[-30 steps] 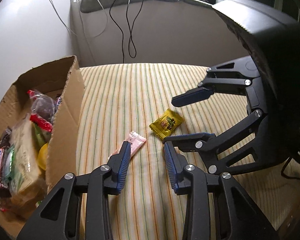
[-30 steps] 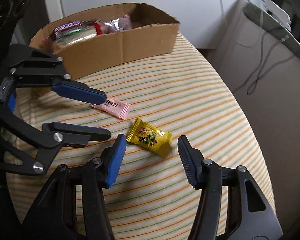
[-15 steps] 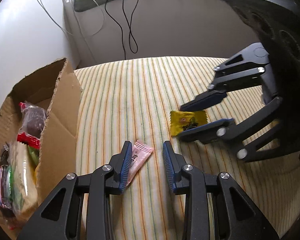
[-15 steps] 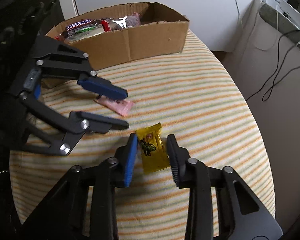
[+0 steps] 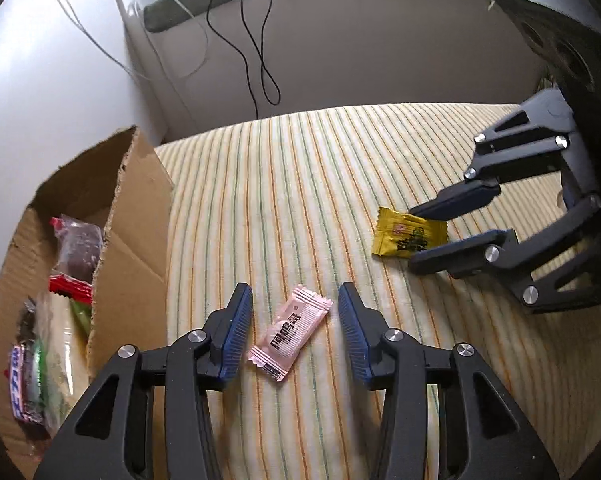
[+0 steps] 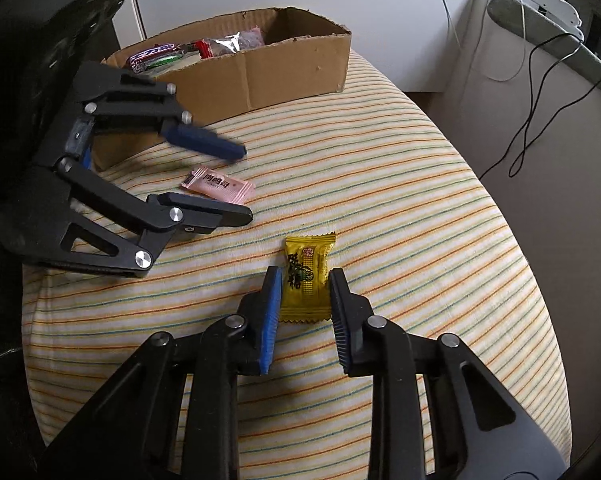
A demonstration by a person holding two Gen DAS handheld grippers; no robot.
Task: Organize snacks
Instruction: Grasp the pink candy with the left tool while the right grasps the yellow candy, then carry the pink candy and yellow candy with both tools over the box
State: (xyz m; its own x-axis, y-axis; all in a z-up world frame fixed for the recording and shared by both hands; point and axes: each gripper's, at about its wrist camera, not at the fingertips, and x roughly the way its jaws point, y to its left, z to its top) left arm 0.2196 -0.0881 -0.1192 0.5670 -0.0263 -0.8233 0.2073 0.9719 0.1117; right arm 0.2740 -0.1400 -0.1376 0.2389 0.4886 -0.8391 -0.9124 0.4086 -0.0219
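A pink candy (image 5: pixel 290 334) lies on the striped tablecloth between the fingers of my left gripper (image 5: pixel 294 316). Those jaws are opening and neither pad touches the wrapper. The right wrist view shows the same gripper (image 6: pixel 244 184) low over the pink candy (image 6: pixel 218 185). A yellow candy (image 6: pixel 305 280) lies lengthwise between the pads of my right gripper (image 6: pixel 305 274). Its jaws are closing and both pads touch the wrapper's sides. In the left wrist view, the right gripper (image 5: pixel 413 238) straddles the yellow candy (image 5: pixel 404 236). A cardboard box (image 5: pixel 136 240) at the left holds several wrapped snacks.
The cardboard box (image 6: pixel 292 68) stands at the table's far edge in the right wrist view. The rounded striped table (image 6: pixel 420 184) drops off at the right. Beyond it a black cable (image 5: pixel 260 60) hangs down a pale ledge, with white walls behind.
My right gripper has closed around the yellow candy, which has turned lengthwise between its pads. My left gripper has spread its jaws, and the pink candy now lies between them.
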